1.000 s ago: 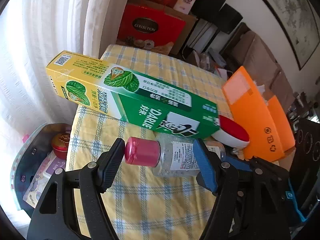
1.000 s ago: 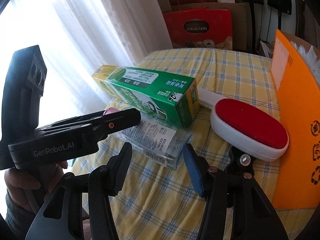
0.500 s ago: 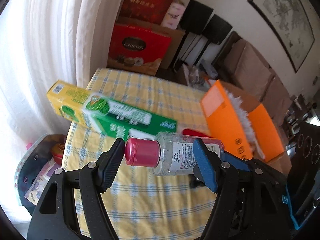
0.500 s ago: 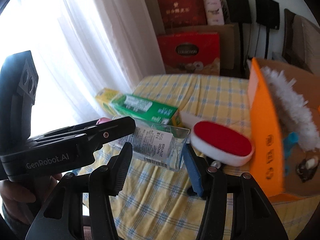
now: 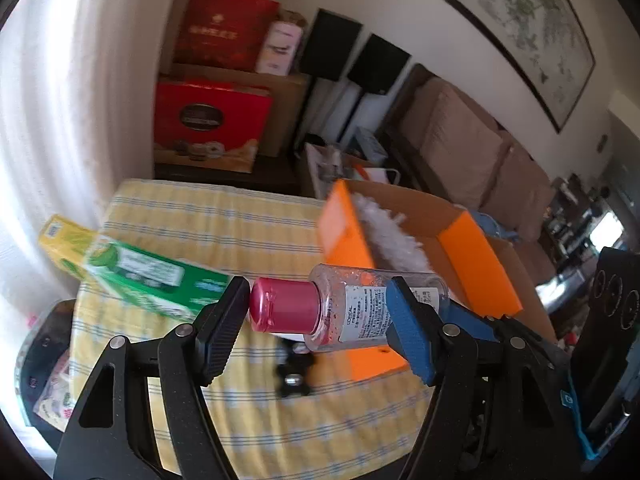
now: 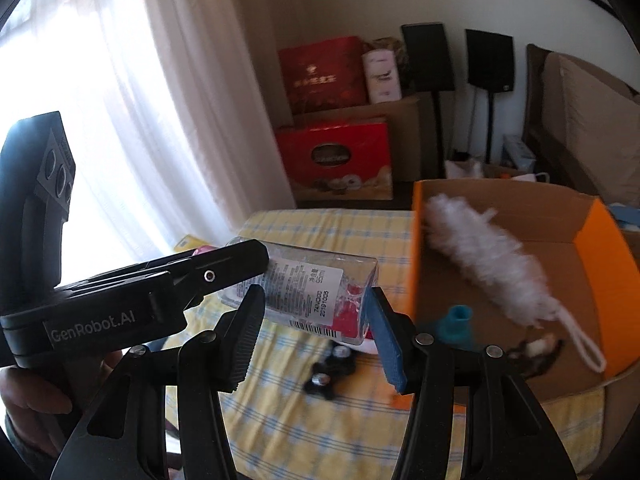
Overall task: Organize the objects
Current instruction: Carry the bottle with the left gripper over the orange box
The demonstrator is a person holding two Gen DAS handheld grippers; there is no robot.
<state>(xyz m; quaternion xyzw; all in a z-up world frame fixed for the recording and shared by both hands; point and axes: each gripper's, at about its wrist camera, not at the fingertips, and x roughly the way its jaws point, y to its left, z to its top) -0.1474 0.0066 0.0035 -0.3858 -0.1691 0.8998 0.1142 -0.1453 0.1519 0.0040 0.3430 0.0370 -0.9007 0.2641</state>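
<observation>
One bottle (image 5: 352,306) with a pink cap hangs sideways above the checked surface (image 5: 224,224), gripped end to end by the left hand-held gripper (image 5: 320,312), one pad on the cap and the other on its base, while the right hand-held gripper (image 6: 312,316) sits half-spread around its base end, contact unclear. One green carton (image 5: 152,280) lies at the surface's left edge. One orange box (image 5: 472,264) on the right holds one white duster (image 6: 484,264) and one blue piece (image 6: 456,320).
</observation>
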